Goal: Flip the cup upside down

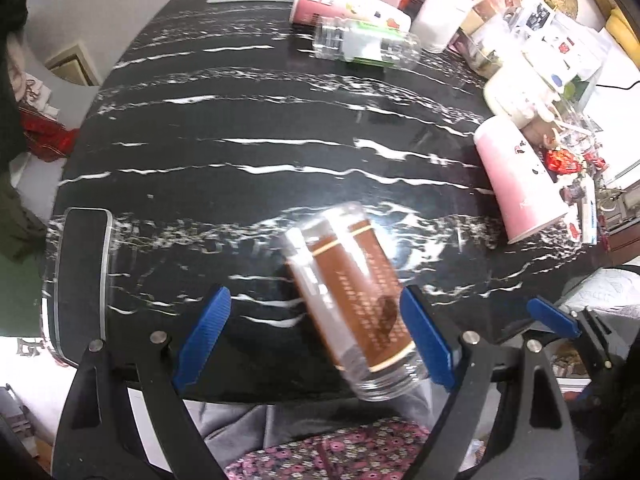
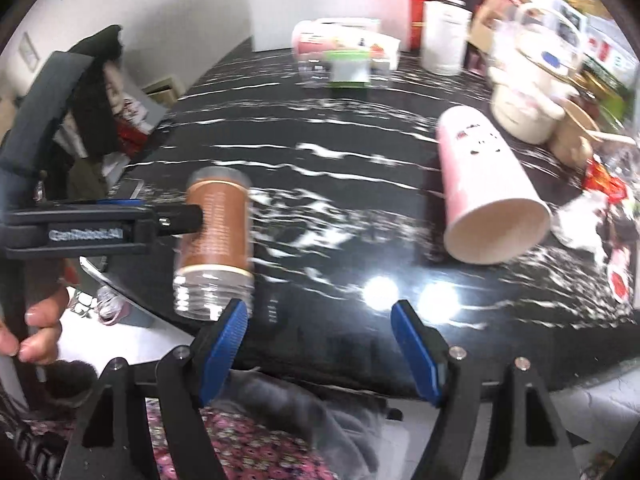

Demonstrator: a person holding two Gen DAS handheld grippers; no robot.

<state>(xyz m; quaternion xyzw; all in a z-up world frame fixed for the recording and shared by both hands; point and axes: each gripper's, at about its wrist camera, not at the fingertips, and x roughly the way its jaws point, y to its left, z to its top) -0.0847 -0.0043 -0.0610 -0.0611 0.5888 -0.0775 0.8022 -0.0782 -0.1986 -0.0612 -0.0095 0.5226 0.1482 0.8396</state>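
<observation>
The cup is a clear plastic jar with a brown label (image 1: 352, 300). It is tilted in the air above the black marble table (image 1: 240, 120), its threaded open mouth toward me and downward. My left gripper (image 1: 316, 336) is wide open around it; the jar is near the right pad (image 1: 424, 336) and I cannot tell if it touches. In the right wrist view the jar (image 2: 216, 232) hangs mouth down beside the left gripper's finger (image 2: 176, 220). My right gripper (image 2: 320, 344) is open and empty near the table's front edge.
A pink paper cup (image 2: 492, 196) lies on its side at right. A clear bottle with a green label (image 1: 368, 44) lies at the back. Boxes, a white jar (image 1: 440, 20) and clutter crowd the back right. A dark phone (image 1: 80, 272) lies at the left edge.
</observation>
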